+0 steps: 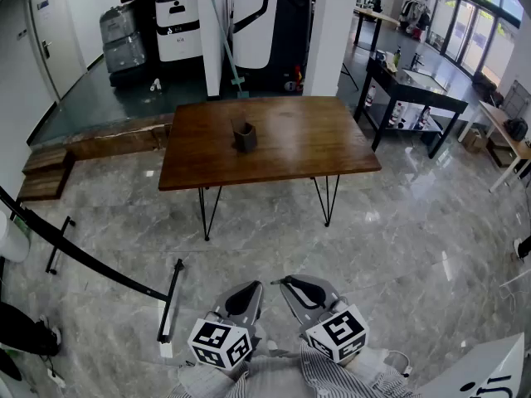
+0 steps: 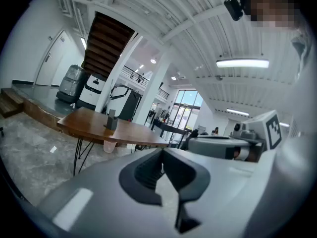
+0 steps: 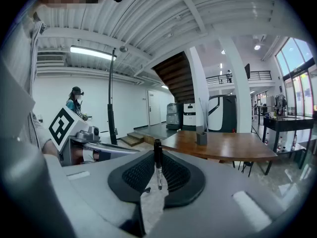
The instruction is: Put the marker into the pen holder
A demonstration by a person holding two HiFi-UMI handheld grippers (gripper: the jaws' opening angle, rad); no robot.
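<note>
A dark pen holder stands near the middle of the brown wooden table, far ahead of me; it also shows as the pen holder and pen holder. My right gripper is shut on a black marker, which stands upright between its pads. In the head view the right gripper and left gripper sit low, close to my body and well short of the table. The left gripper is shut with nothing in it.
Grey marble floor lies between me and the table. A black barrier post and belt stand at my left. A black side table is at the right, large machines behind, wooden steps at the left. A person stands far off.
</note>
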